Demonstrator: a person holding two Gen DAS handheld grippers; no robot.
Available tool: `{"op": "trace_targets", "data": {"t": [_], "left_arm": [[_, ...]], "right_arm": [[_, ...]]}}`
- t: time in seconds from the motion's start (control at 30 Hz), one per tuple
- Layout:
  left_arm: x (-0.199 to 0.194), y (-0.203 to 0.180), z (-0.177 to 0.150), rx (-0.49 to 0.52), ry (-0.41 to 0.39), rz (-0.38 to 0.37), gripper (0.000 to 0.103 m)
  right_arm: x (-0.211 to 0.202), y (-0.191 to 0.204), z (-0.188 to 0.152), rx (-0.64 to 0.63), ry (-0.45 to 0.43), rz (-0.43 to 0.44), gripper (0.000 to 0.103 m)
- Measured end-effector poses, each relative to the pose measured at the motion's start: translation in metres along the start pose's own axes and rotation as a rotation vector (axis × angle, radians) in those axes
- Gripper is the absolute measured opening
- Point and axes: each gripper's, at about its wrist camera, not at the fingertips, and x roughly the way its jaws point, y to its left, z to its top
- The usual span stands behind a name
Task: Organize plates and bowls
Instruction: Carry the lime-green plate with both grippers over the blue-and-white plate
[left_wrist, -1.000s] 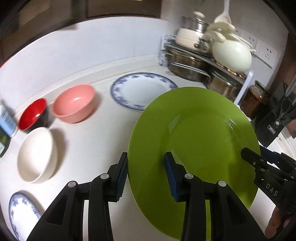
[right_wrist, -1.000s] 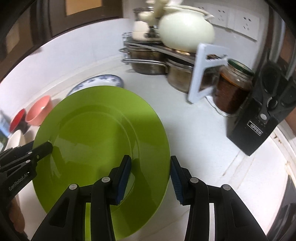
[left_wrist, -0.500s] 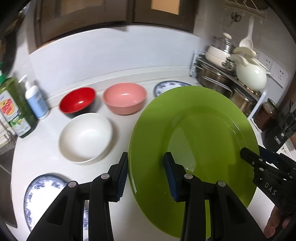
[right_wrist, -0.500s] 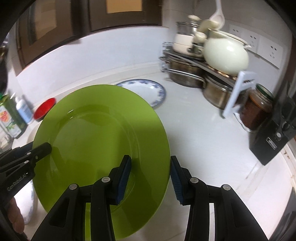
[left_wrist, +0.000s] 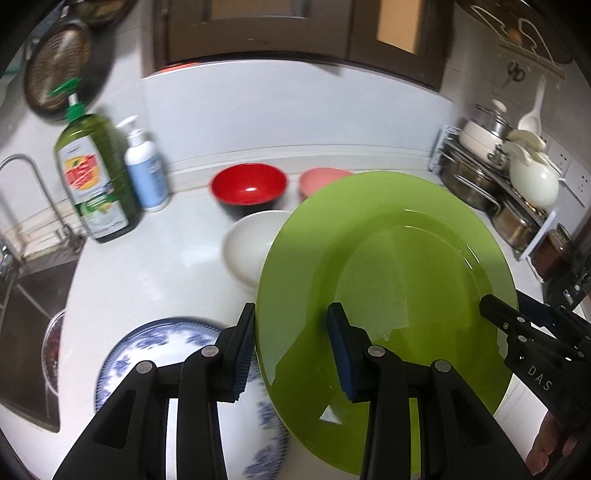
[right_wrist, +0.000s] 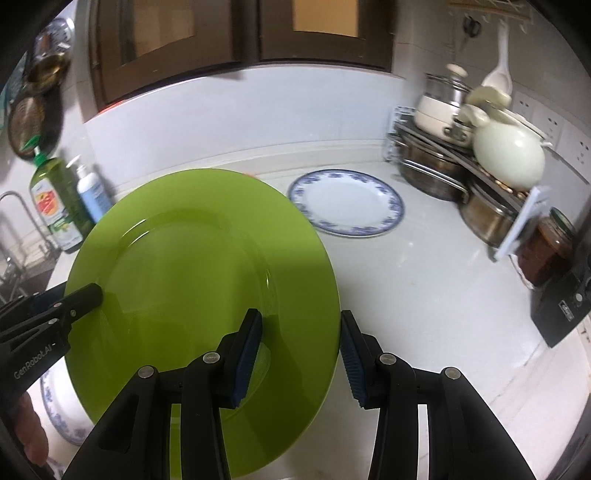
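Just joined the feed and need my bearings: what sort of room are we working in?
Almost certainly a home kitchen: a white counter with a sink and tap at one end, dish soap beside it, and a rack of steel pots by the wall. Bowls and plates sit out on the counter.

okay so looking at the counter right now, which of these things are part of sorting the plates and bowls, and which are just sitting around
Part of the job:
green plate, held by left gripper and right gripper
two blue-patterned plates
red bowl
pink bowl
white bowl

Just sitting around:
dish soap bottle
pump bottle
pot rack
jar
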Motion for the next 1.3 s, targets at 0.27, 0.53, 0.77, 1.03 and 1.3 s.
{"op": "trace_targets", "data": {"t": [0.27,0.53,0.77,1.03,1.3], "left_arm": [[-0.016,0.051,-0.013,-0.063,0.004,0.062,0.038],[-0.028,0.099,-0.031,-0.134,0.025,0.117,0.038],[-0.032,0.131,-0.049,-0.19,0.054,0.158,0.038],[-0.026,0.158,-0.068,-0.243,0.113,0.195,0.039],[-0.006,0.175,-0.084,-0.281,0.184,0.208,0.039]], "right_arm": [[-0.003,0.054,-0.002,-0.064,0.003,0.063,0.043],[-0.003,0.103,-0.003,-0.133,0.015,0.122,0.043],[0.0,0.142,-0.011,-0.195,0.036,0.166,0.043],[0.012,0.177,-0.025,-0.25,0.084,0.204,0.043],[0.034,0.199,-0.04,-0.285,0.152,0.229,0.043]]}}
